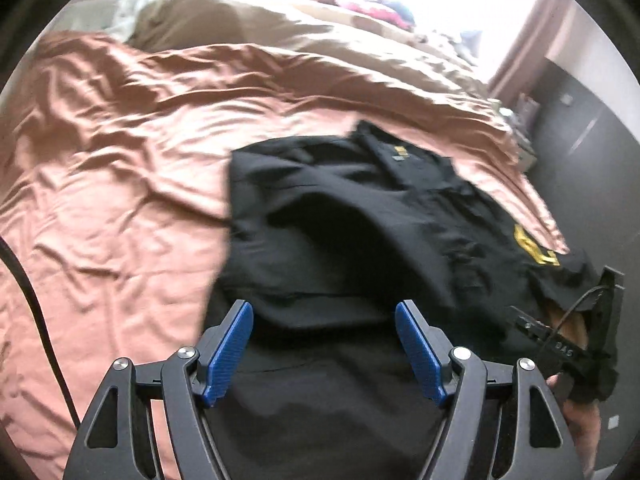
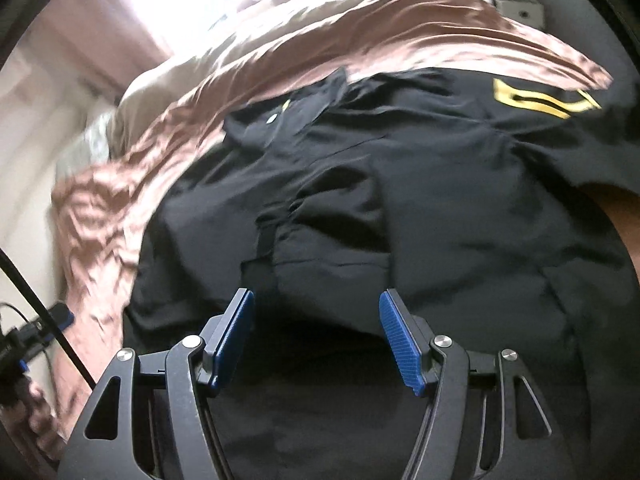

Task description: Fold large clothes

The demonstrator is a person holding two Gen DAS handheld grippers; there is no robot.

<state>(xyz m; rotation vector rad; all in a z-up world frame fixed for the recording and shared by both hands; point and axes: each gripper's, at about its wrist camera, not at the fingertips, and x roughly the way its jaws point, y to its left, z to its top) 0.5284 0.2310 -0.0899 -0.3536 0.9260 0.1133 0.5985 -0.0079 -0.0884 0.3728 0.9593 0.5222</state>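
Note:
A large black shirt (image 1: 340, 208) lies partly folded on the bed, with a yellow print (image 1: 534, 246) near its right side and its collar (image 1: 400, 152) at the far end. My left gripper (image 1: 324, 306) hangs open over the shirt's near part, with cloth below its blue pads and nothing pinched. In the right wrist view the same shirt (image 2: 400, 180) fills the middle, its yellow print (image 2: 540, 98) at the upper right. My right gripper (image 2: 316, 300) also stands open above the near folds and holds nothing.
A wrinkled brown-pink sheet (image 1: 120, 160) covers the bed, with beige bedding (image 1: 240, 24) heaped at the far end under a bright window. A dark cabinet (image 1: 580, 140) stands past the bed's right edge. A black cable (image 1: 36, 308) runs down the left.

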